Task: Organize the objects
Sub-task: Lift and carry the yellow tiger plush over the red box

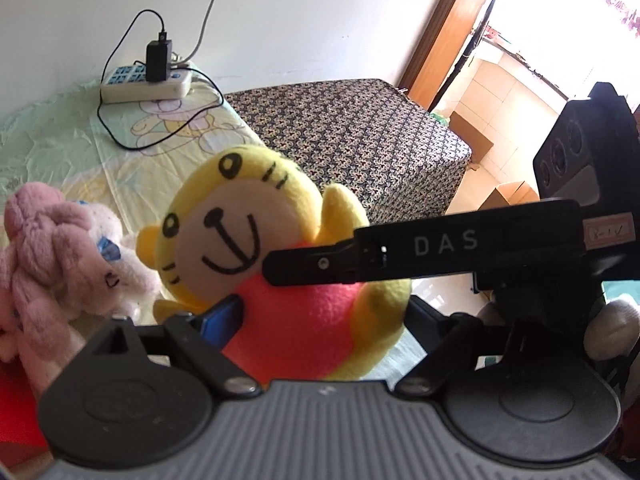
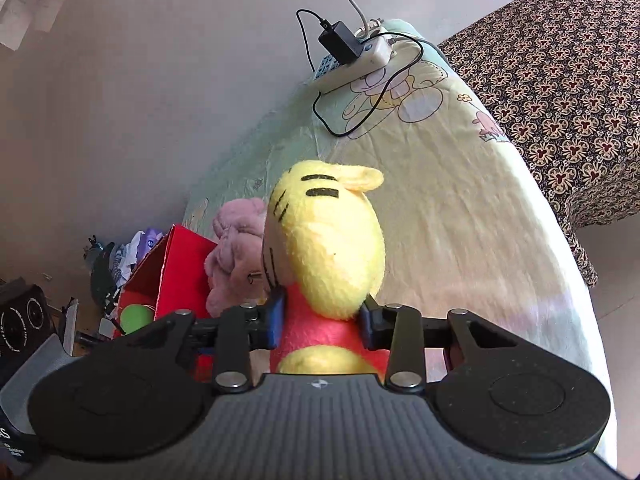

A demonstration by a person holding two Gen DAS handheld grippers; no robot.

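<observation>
Wrinkled sheet (image 2: 460, 200); both grippers' fingers (image 2: 276, 320) pinch fuzzy yellow plush (image 2: 336, 256).

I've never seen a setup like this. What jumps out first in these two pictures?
A smiling yellow plush tiger in a red shirt fills the middle of both views, squeezed at its red body between the right gripper. The left gripper also flanks its body. Left of it lies a fluffy pink stuffed animal, and a white power strip sits far back on the pastel sheet.

The right tool's arm (image 1: 400, 258) hides the yellow tiger plush's (image 1: 248, 236) chest (pink plush (image 1: 40, 256) cropped left).
</observation>
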